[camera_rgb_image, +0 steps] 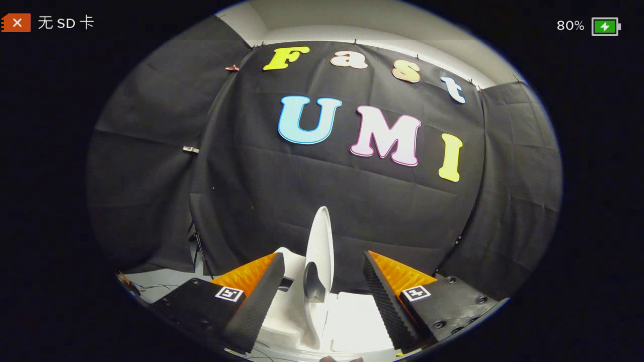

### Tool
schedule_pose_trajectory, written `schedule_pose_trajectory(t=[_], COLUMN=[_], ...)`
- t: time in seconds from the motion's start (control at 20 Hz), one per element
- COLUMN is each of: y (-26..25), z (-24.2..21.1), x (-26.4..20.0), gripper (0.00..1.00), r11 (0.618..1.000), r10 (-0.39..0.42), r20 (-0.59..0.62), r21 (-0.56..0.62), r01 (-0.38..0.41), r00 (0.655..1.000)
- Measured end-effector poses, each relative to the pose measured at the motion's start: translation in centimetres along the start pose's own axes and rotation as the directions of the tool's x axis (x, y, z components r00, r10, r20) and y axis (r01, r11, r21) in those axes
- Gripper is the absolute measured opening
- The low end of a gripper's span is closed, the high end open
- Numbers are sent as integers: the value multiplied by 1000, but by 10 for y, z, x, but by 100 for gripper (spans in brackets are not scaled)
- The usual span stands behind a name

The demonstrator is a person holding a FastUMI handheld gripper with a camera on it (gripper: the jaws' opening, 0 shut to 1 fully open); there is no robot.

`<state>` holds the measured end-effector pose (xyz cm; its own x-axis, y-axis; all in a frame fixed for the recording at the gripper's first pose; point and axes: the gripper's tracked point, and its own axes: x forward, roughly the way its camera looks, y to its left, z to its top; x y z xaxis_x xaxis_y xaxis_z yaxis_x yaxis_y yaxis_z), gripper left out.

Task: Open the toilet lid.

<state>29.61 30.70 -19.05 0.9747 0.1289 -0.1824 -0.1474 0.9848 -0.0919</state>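
Observation:
A white toilet (347,322) sits low between and just beyond my fingers. Its white lid (320,249) stands raised, nearly upright and seen edge-on, rising above the bowl between the two fingers. My gripper (322,266) is open, with one finger on each side of the lid and a clear gap to both. Neither of the fingers (264,296) touches the lid. A dark rounded part shows at the lid's base near the hinge.
Black cloth forms the booth wall (352,201) straight ahead and to both sides. A thin dark stand (197,249) and cables show on the pale floor beyond the left finger. A white ceiling strip runs above the cloth.

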Motion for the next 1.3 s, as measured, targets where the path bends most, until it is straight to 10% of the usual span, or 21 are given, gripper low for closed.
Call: schedule_pose_trajectory(t=[1.3], y=[-133], z=[91], x=[-149], gripper=[98], r11=[984], r10=[-108], r20=[50], r21=[146], r01=[100], r00=[993])
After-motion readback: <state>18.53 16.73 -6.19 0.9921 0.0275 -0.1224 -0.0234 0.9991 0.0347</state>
